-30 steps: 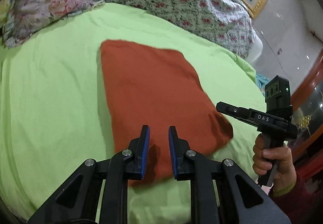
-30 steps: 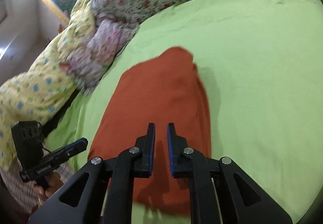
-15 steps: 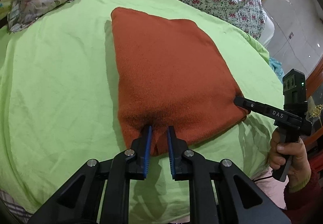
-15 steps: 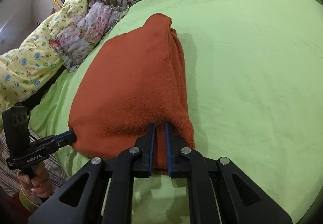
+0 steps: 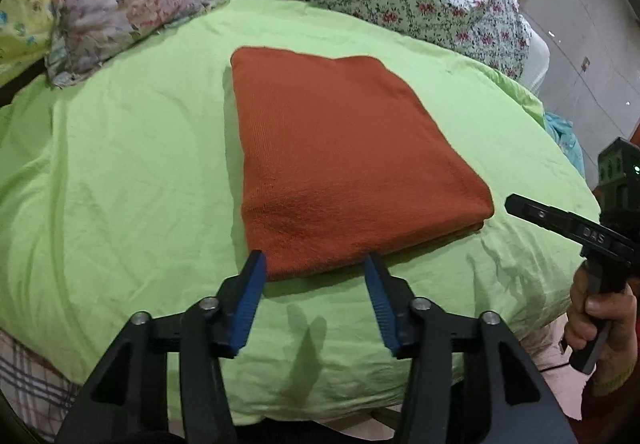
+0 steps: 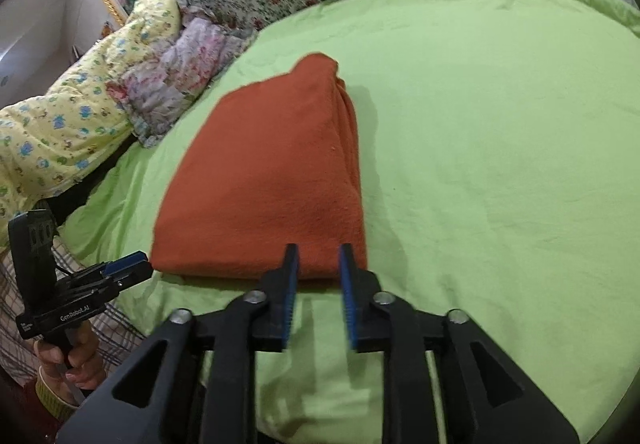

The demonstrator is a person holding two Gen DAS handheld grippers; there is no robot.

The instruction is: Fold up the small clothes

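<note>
Garment: our orange knit (image 5: 344, 159) lies folded into a flat rectangle on the green sheet (image 5: 120, 171), its layered edge facing us.
Left gripper (image 5: 314, 264): jaws opening at the near edge; the pads straddle the cloth without pressing it.
Right gripper (image 6: 318, 258): jaws opening too, at the near right corner, nothing pinched.
Why: we judge the fold done, so we release.
Containers: none visible.

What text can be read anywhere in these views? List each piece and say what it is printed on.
"DAS" - on the right gripper, seen from the left wrist view.
"GenRobot.AI" - on the left gripper, seen from the right wrist view.
A small white label beside it is too small to read.
The orange garment shows no text.
</note>
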